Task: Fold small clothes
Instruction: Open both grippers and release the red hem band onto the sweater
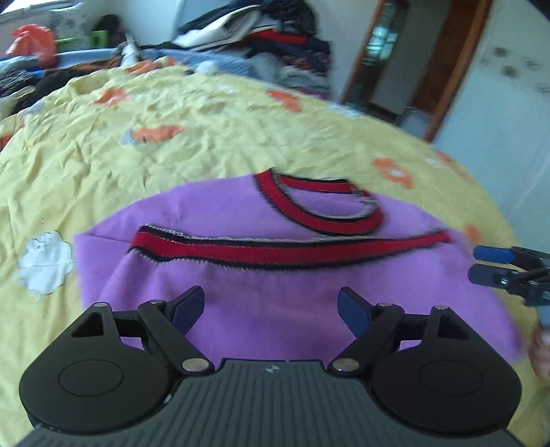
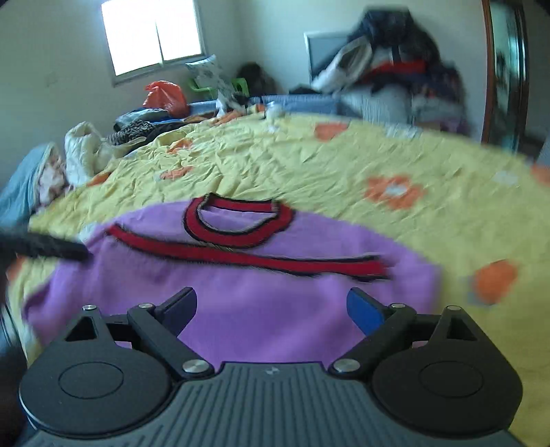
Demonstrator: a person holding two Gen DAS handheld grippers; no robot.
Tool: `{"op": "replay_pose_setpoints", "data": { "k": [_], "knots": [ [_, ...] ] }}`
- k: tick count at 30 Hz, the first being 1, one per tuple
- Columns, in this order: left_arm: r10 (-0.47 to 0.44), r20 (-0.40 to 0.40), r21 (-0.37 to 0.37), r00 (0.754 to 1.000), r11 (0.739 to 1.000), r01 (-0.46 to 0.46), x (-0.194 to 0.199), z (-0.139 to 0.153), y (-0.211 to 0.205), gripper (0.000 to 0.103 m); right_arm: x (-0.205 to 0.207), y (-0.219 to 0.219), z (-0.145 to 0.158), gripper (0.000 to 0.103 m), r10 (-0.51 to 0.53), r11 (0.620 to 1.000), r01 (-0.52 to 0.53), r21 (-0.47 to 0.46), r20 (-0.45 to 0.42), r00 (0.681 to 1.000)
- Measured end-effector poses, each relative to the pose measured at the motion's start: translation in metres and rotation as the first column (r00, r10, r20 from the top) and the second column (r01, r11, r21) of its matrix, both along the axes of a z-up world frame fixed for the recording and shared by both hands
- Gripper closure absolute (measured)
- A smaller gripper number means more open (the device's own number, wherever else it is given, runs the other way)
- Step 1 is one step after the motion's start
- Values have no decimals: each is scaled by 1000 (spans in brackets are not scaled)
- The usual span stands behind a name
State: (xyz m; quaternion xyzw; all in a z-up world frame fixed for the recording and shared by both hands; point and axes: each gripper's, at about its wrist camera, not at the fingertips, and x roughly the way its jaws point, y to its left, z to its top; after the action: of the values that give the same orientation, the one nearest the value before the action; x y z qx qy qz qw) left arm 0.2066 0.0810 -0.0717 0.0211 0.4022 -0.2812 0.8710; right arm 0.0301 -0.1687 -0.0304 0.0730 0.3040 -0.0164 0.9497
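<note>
A purple sweater (image 1: 213,213) (image 2: 240,309) with a red and black collar (image 1: 343,220) (image 2: 237,237) lies flat on the yellow bedspread (image 1: 172,137) (image 2: 309,165). It is folded so that a red and black hem band (image 1: 275,251) (image 2: 240,256) runs across it just below the collar. My left gripper (image 1: 271,295) hovers open over the near part of the sweater with nothing between its fingers. My right gripper (image 2: 271,295) is open too, above the sweater's near edge, and shows at the right edge of the left wrist view (image 1: 488,264). Both views are blurred.
A tall pile of dark clothes (image 1: 268,31) (image 2: 395,68) stands past the bed's far edge. More clothes and an orange bag (image 2: 165,94) (image 1: 34,44) lie at the far left. There is a wooden door frame (image 1: 447,68) on the right and a window (image 2: 151,34) behind.
</note>
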Motion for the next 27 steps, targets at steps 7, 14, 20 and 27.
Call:
{"op": "replay_pose_setpoints", "data": {
  "k": [7, 14, 20, 27],
  "knots": [
    [125, 128, 87, 984, 987, -137, 23, -28, 1, 22, 47, -20, -43, 8, -101, 988, 91, -125, -72, 992],
    [173, 117, 69, 978, 981, -182, 31, -21, 8, 22, 38, -43, -37, 5, -244, 959, 230, -169, -66, 968],
    [89, 14, -79, 996, 993, -88, -16, 0, 19, 2, -3, 9, -22, 2, -160, 979, 153, -133, -44, 986],
    [60, 71, 100, 996, 993, -67, -36, -27, 20, 4, -18, 10, -45, 0, -150, 972, 128, -197, -103, 983]
  ]
}}
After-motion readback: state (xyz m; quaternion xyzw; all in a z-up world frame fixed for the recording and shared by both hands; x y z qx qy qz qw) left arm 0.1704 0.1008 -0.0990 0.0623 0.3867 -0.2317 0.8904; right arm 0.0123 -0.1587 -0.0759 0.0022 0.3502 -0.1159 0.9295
